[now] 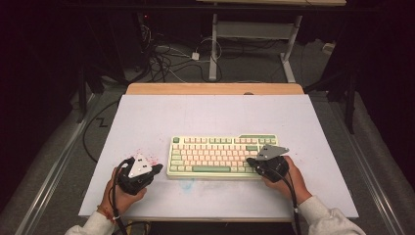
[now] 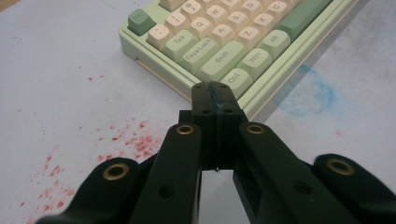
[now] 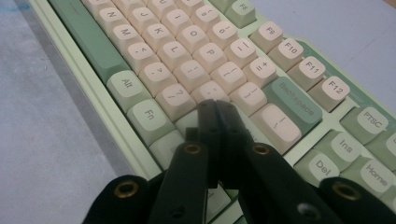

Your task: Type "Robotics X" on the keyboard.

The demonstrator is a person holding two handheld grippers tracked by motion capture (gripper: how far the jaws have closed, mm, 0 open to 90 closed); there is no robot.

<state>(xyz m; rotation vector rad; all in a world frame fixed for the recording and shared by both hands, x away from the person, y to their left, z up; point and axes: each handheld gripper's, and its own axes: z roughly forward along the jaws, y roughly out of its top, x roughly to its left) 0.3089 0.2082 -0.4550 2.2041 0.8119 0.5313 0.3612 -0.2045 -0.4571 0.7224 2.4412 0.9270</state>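
The left tool (image 1: 155, 169) hovers just left of the keyboard (image 1: 222, 155), its jaws pressed together on nothing, tips near the Ctrl corner (image 2: 236, 77). Red specks (image 2: 135, 142) dot the pale desk (image 1: 205, 115) left of the keyboard, and a faint blue smudge (image 2: 310, 93) lies before its front edge. The keyboard, green and cream, sits at the desk's near middle. Behind it, cables (image 1: 166, 58) trail across a grey floor in a dark room. The right tool (image 3: 215, 108), jaws shut and empty, is over the keyboard's right end, tips above the keys near Backspace (image 3: 293, 105); contact cannot be told.
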